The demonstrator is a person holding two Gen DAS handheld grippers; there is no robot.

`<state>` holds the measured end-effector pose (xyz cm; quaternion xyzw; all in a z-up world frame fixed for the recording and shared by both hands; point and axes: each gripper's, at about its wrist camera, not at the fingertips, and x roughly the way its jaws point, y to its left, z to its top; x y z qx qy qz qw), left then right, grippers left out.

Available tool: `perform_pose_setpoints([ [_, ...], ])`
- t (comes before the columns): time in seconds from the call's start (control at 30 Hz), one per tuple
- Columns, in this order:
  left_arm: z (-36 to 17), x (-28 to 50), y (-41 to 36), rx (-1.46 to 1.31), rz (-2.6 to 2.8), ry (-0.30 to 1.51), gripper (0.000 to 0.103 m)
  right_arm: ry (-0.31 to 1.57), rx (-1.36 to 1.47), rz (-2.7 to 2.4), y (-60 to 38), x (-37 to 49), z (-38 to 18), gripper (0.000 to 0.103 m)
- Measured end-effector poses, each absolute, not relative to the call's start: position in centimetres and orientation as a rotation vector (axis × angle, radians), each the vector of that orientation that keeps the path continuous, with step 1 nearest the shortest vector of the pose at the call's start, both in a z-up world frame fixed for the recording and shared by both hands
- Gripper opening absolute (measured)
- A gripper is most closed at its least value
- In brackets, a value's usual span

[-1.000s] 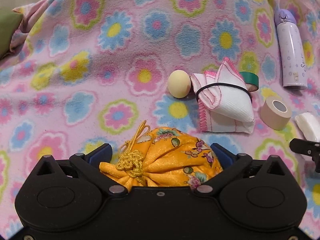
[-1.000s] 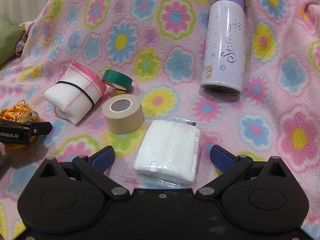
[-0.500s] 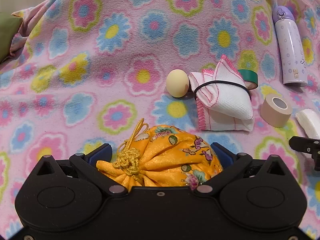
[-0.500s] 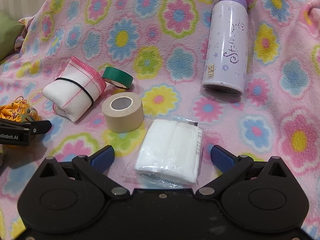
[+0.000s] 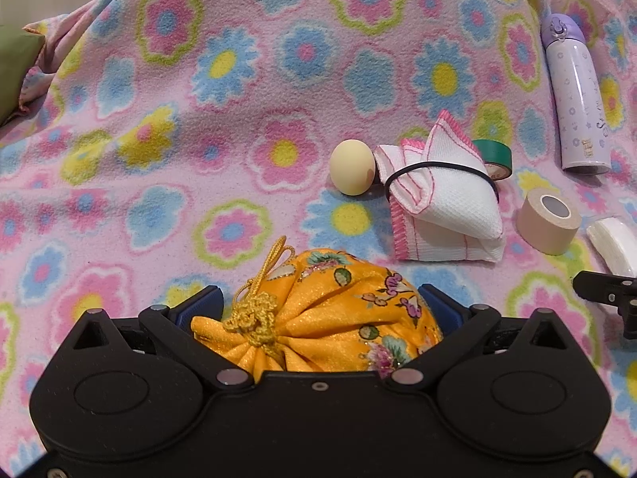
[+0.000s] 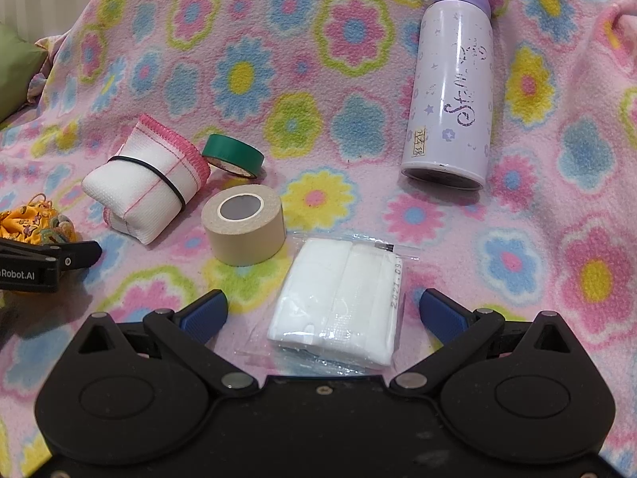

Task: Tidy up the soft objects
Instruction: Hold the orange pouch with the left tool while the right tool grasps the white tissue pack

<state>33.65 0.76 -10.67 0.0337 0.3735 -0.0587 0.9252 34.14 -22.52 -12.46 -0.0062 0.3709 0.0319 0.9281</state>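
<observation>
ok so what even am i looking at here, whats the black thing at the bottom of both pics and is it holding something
The black shape is a hand-held claw; a person carries one in each hand, and a small camera on each looks forward along its two blue-tipped fingers. So one picture is from the left claw and the other from the right claw.

The left one has an orange drawstring pouch sitting between its fingers, seemingly gripped. The right one is open, with a clear packet of white pads lying between its fingers, not gripped.

Everything rests on a flowery pink blanket. Also there: a cream egg-shaped ball, a white cloth bundle with pink edging and a black band, a green tape roll, a beige tape roll and a lilac bottle lying down.
</observation>
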Motion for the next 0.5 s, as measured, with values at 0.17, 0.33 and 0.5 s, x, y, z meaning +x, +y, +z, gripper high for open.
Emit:
perform_pose_setpoints([
  [0.17,-10.6,33.2,0.6,0.079,-0.14,0.746,0.09,0.753,-0.004,0.064,-22.6,34.1,-12.5,0.103],
  [0.33,-10.6,32.7,0.5,0.091,-0.152,0.725,0.082,0.731,0.008,0.032,-22.8,33.7,-12.3,0.091],
  [0.5,-10.5,32.3,-0.3,0.147,-0.147,0.721,0.075,0.716,-0.015,0.005,-22.3,32.8,-11.9,0.07],
])
